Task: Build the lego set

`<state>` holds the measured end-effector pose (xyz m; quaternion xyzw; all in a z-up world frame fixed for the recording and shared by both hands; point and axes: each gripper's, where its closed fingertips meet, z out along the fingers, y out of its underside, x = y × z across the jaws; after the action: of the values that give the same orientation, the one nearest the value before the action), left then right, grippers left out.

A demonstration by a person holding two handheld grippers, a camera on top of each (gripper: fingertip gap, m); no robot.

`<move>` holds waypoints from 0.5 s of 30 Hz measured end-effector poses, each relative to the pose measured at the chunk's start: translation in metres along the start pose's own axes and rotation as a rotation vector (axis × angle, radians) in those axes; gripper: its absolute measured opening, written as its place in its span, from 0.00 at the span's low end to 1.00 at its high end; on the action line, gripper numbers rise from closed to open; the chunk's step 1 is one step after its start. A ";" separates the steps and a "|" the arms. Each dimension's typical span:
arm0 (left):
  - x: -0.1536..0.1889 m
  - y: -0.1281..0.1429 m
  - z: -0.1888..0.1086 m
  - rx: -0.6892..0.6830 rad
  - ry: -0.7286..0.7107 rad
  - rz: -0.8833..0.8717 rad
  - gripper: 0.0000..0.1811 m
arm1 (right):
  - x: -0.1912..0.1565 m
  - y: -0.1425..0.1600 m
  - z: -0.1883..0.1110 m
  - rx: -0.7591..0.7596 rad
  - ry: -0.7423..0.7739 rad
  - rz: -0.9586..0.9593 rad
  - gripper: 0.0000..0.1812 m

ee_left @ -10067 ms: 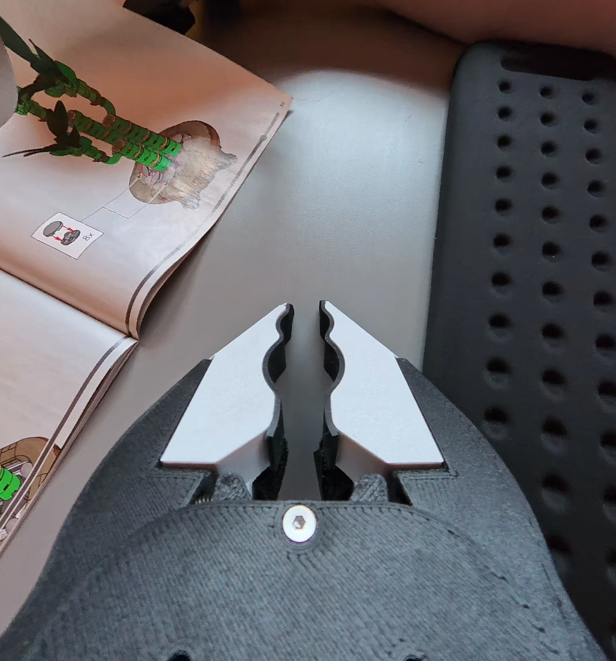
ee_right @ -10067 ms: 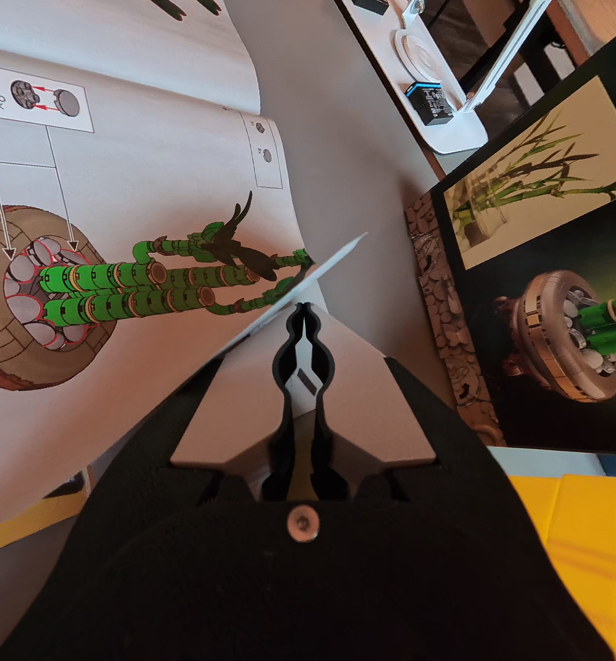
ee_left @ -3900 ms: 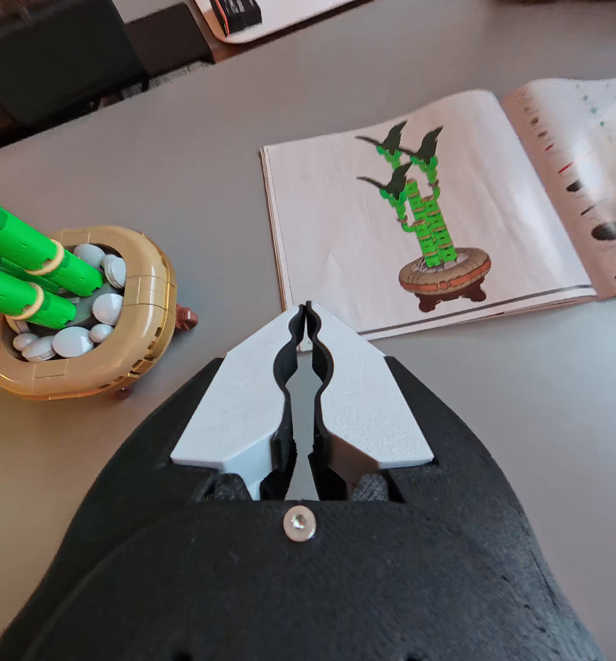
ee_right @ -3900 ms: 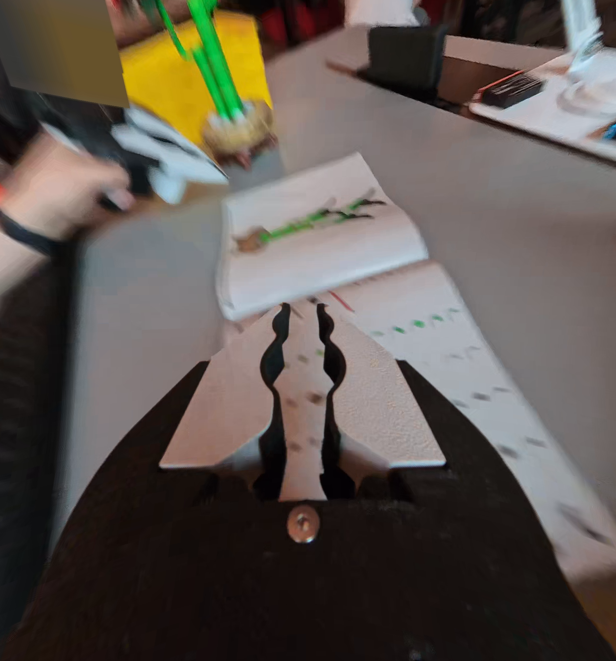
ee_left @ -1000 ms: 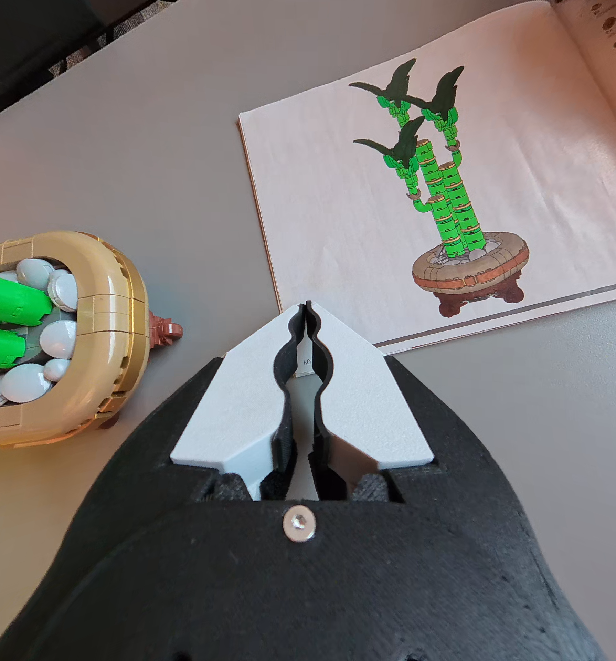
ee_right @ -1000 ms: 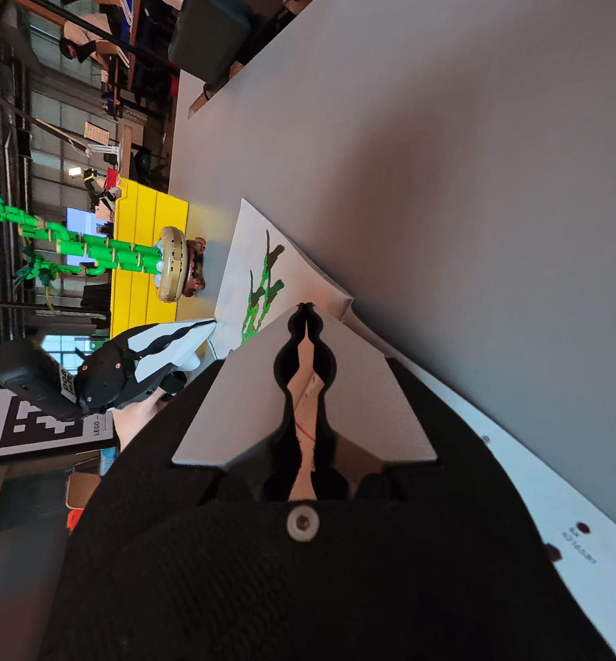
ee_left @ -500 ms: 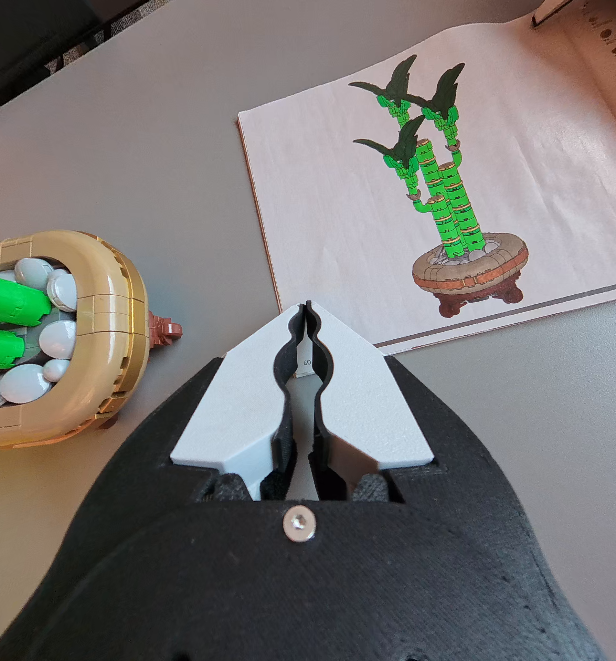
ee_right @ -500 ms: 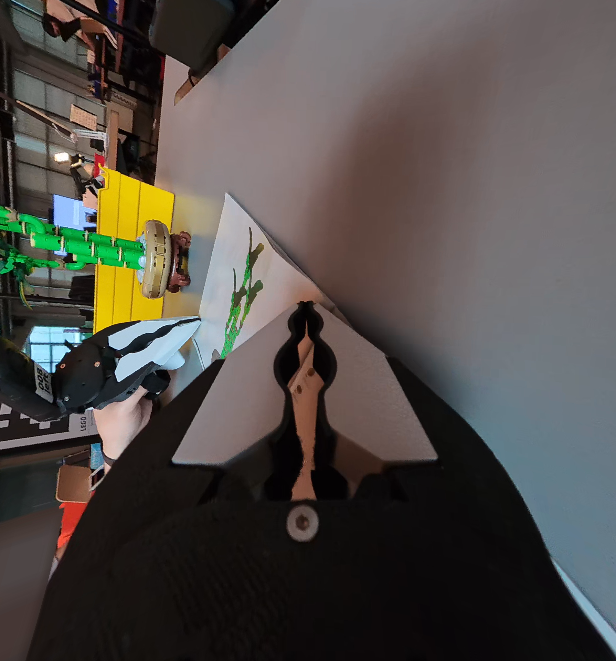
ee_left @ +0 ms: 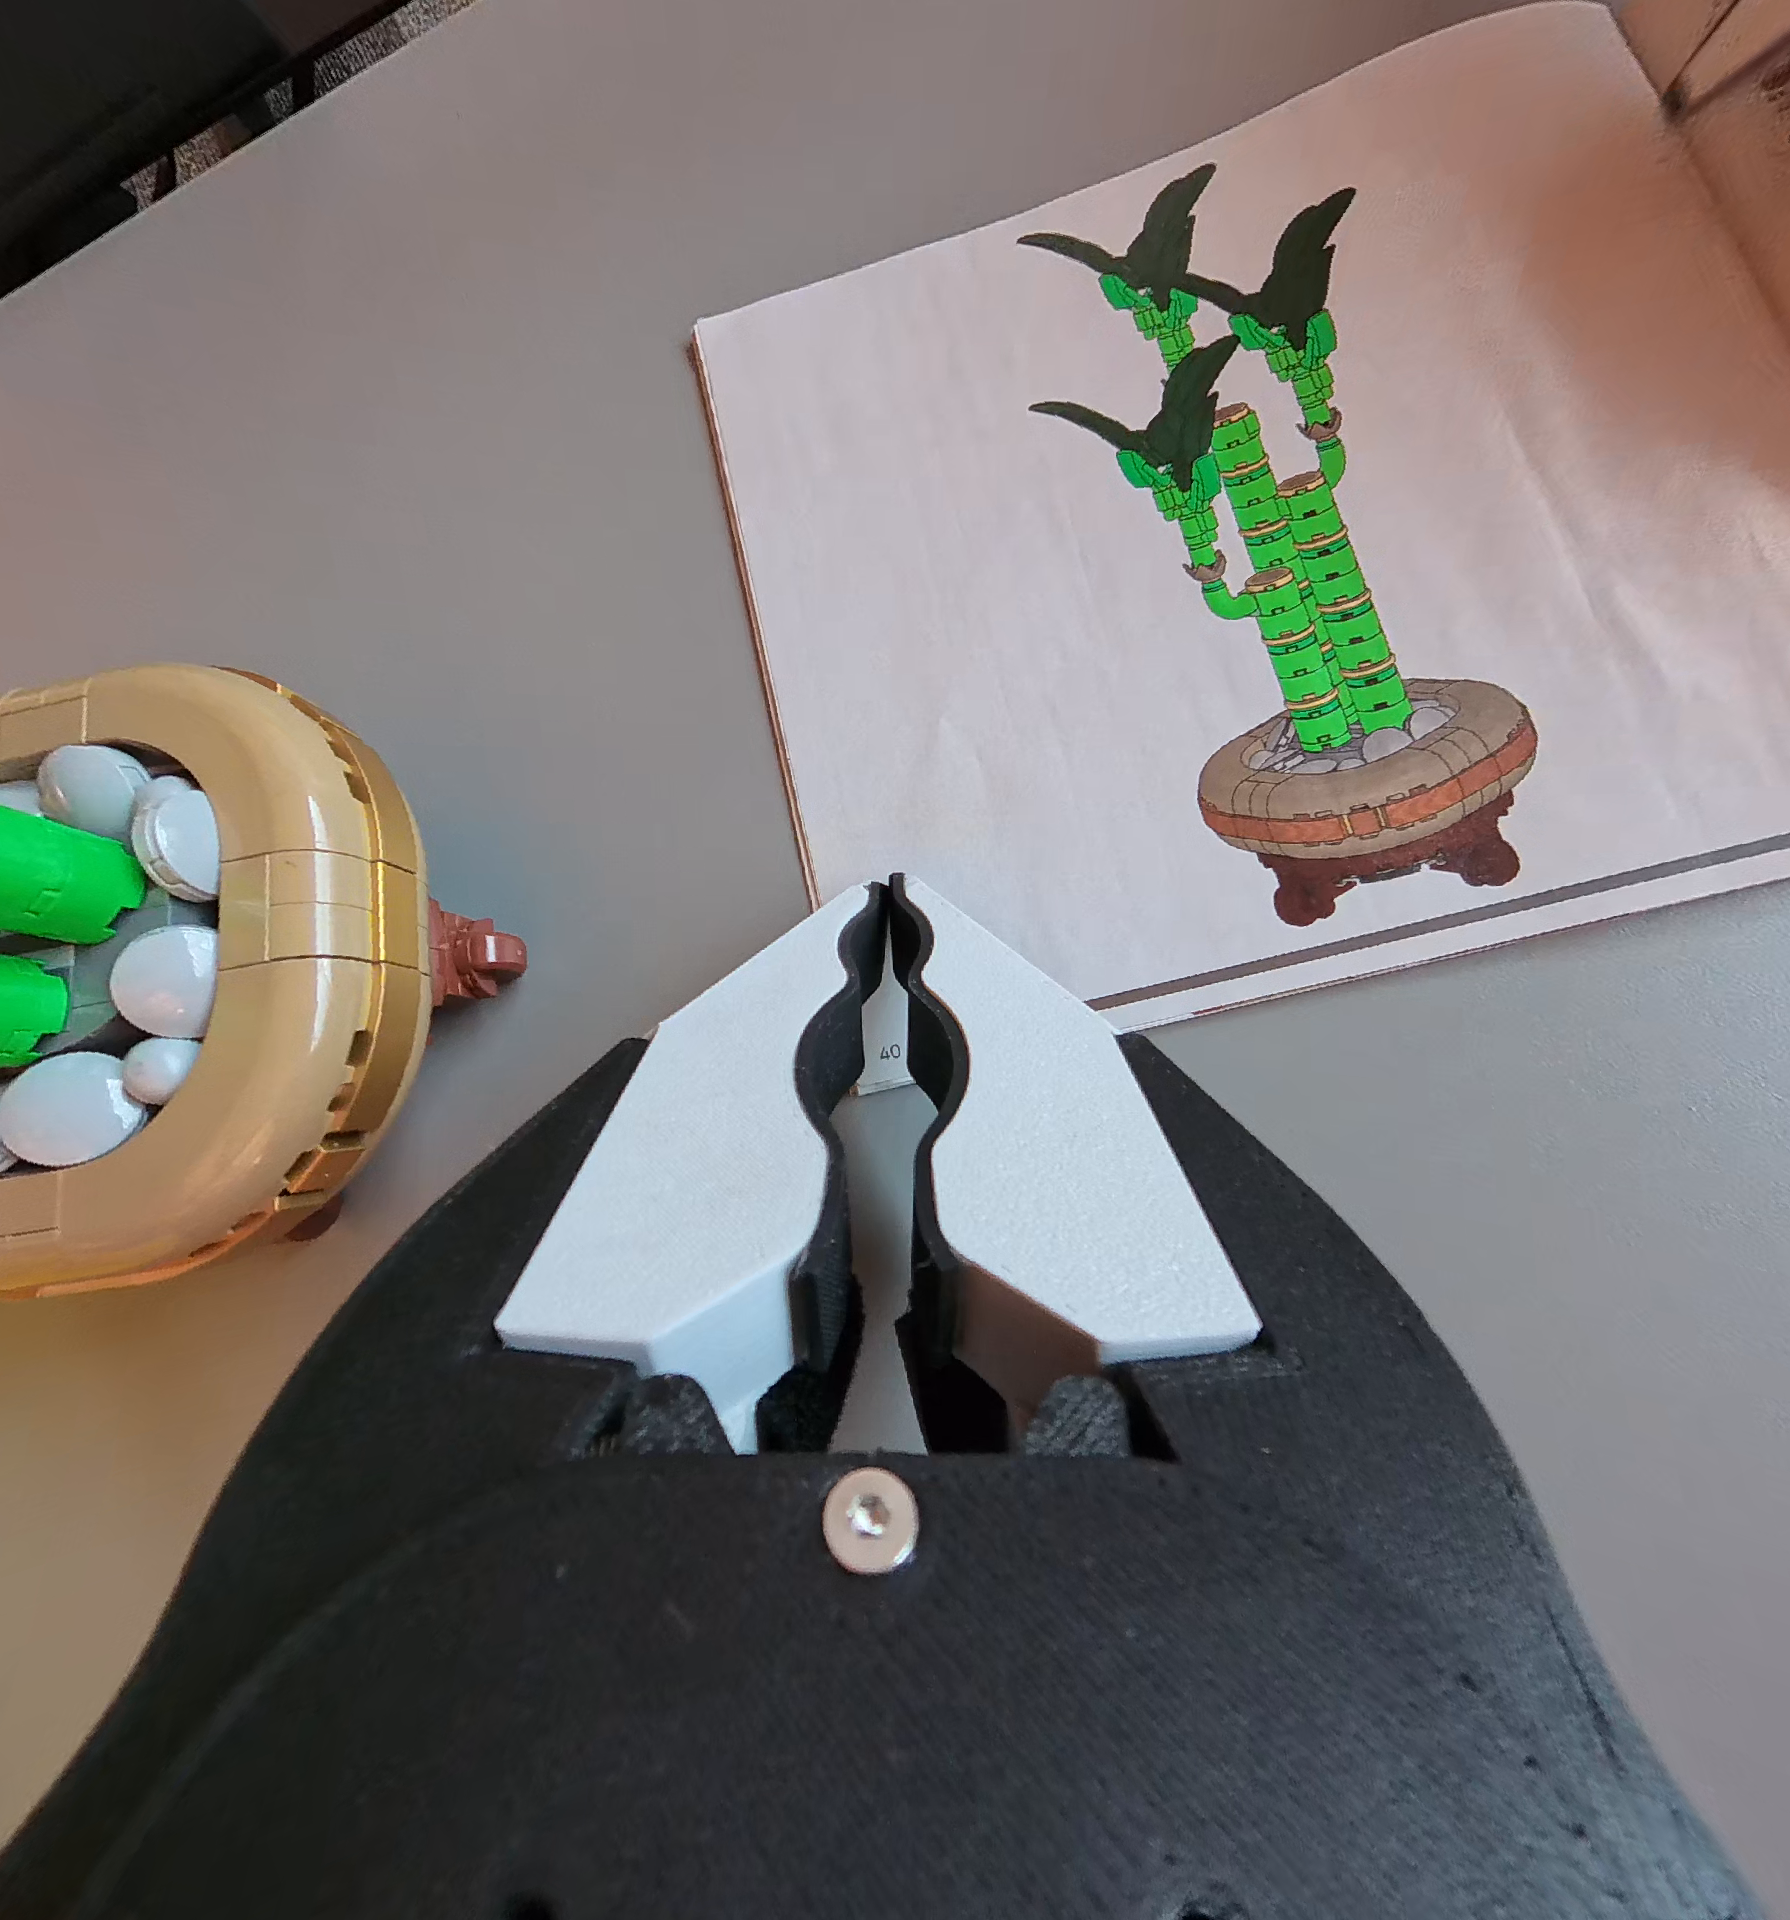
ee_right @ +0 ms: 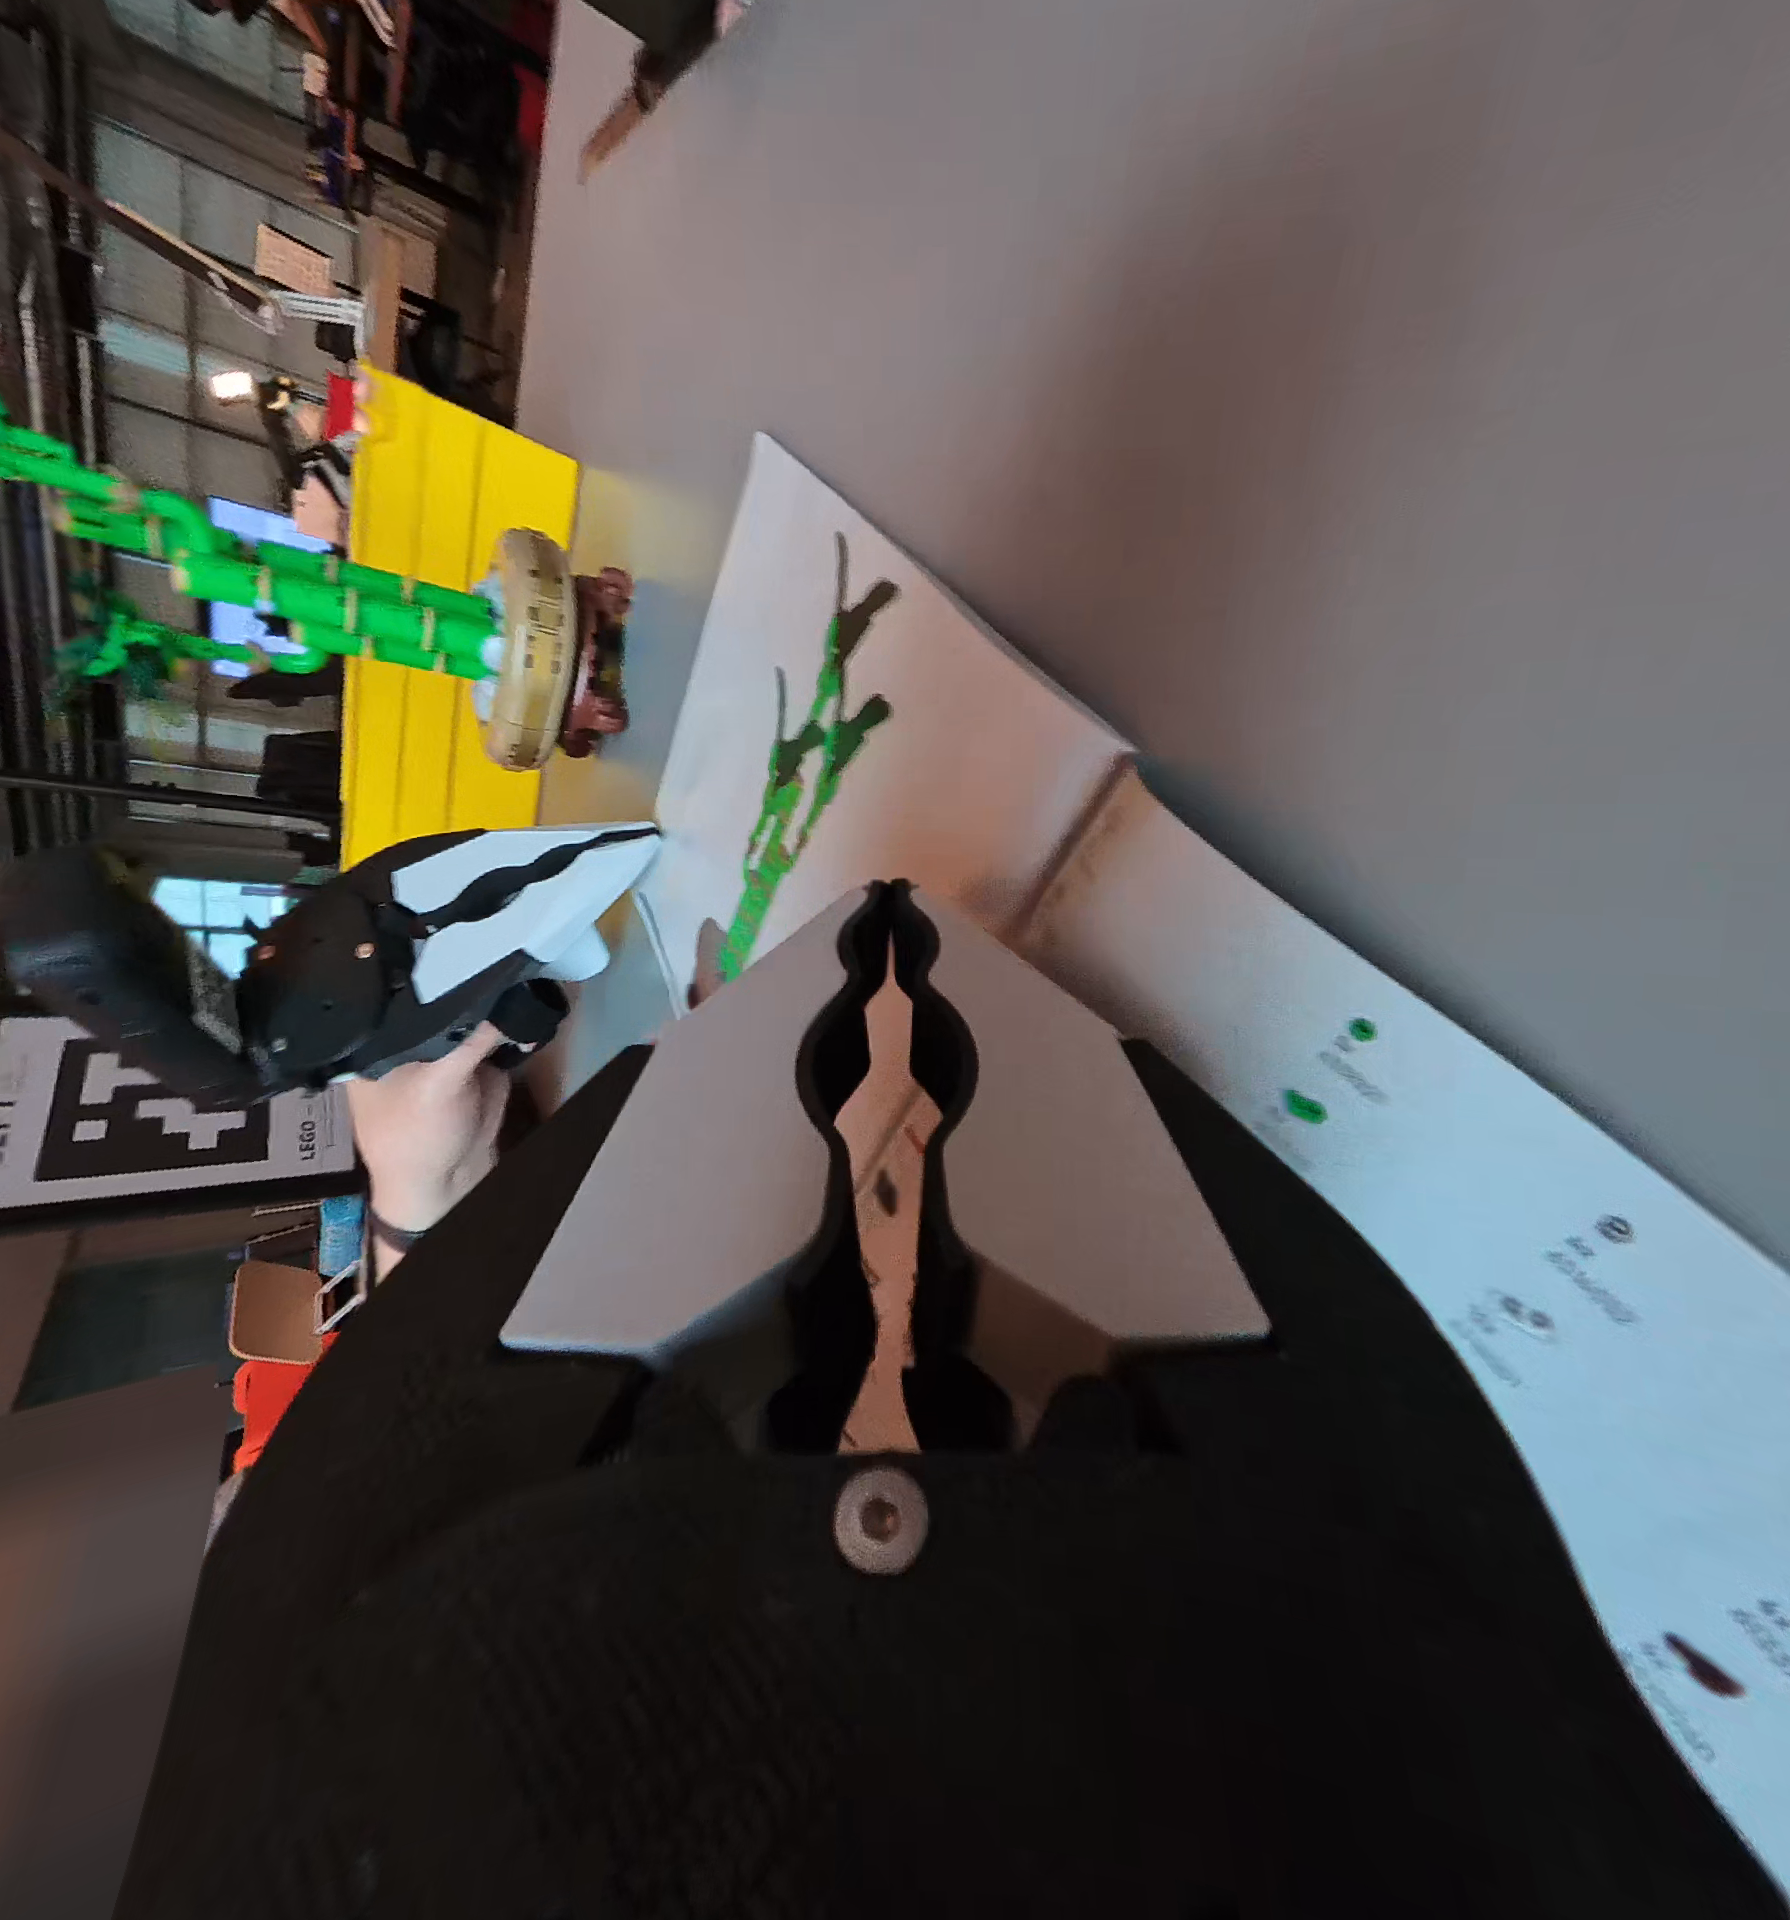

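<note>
Mostly the build looks done. A lego plant (ee_left: 143, 956) is seen at the left edge of the left wrist view, standing on the grey desk (ee_left: 403, 436): tan round pot, pale pebbles inside, green stalks, brown feet. In the right wrist view, which is turned sideways, the same plant (ee_right: 371, 623) is seen at mid left with long green stalks and leaves. It matches the drawing on the open instruction book (ee_left: 974, 540) at upper right, as far as can be told. No loose bricks are seen on the desk, so little seems left, maybe only a last check vs. the drawing.

The left gripper (ee_left: 891, 888) is clenched, tips touching, right at the bottom corner of the page; whether paper is pinched can't be told. The right gripper (ee_right: 891, 888) is clenched too, w/ a page edge seen thru the gap behind the tips; a hold on the page is likely but can't be told for sure.

Other things: a yellow box (ee_right: 444, 582) is seen behind the plant at mid left of the right wrist view, and a hand (ee_right: 423, 1132) is wrapped round the left gripper's handle. Nothing is seen blocking the plant. The book lies just beside the pot, not touching it.
</note>
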<state>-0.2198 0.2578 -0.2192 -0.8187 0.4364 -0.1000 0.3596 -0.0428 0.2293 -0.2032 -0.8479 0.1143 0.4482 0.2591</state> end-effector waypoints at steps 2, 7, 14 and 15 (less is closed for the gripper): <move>0.000 0.000 0.000 -0.001 0.000 0.001 0.00 | 0.011 0.005 0.004 -0.025 0.028 0.009 0.00; 0.000 0.001 -0.001 -0.003 0.007 -0.006 0.00 | 0.012 0.006 0.004 -0.013 0.026 -0.005 0.00; 0.001 0.001 -0.001 -0.008 0.009 -0.007 0.00 | -0.019 0.015 -0.006 0.009 0.049 -0.110 0.00; 0.001 0.001 -0.001 -0.009 0.008 -0.006 0.00 | -0.018 0.021 -0.005 -0.017 0.058 -0.114 0.00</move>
<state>-0.2205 0.2563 -0.2194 -0.8212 0.4358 -0.1026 0.3538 -0.0589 0.2080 -0.1934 -0.8679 0.0695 0.4087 0.2737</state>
